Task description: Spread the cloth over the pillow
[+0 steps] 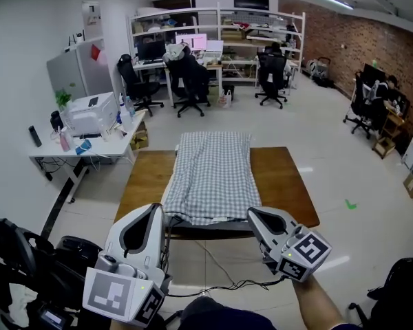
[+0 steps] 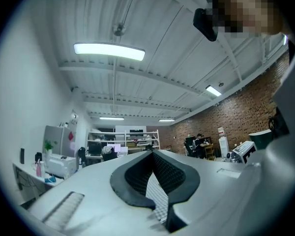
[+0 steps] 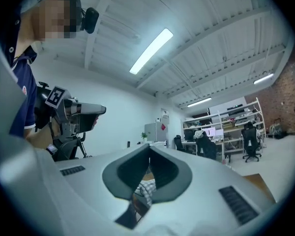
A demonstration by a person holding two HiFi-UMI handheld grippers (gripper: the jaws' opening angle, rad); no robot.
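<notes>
A blue-and-white checked cloth [image 1: 212,174] lies spread lengthwise over the pillow on the brown table [image 1: 282,181], and its near edge hangs over the table's front. The pillow itself is hidden under it. My left gripper [image 1: 161,210] hovers by the cloth's near left corner, jaws shut. At the near right corner my right gripper [image 1: 250,215] is also shut. Checked cloth [image 2: 157,195] shows below through the gap behind the left jaws, and cloth [image 3: 146,191] shows the same way in the right gripper view. I see nothing pinched at either tip.
Bare wood shows on both sides of the cloth. A white desk [image 1: 89,139] with a printer stands to the left, office chairs [image 1: 189,81] and shelves behind. A cable [image 1: 224,273] runs over the floor under the table's front edge. A dark chair [image 1: 27,260] sits at my left.
</notes>
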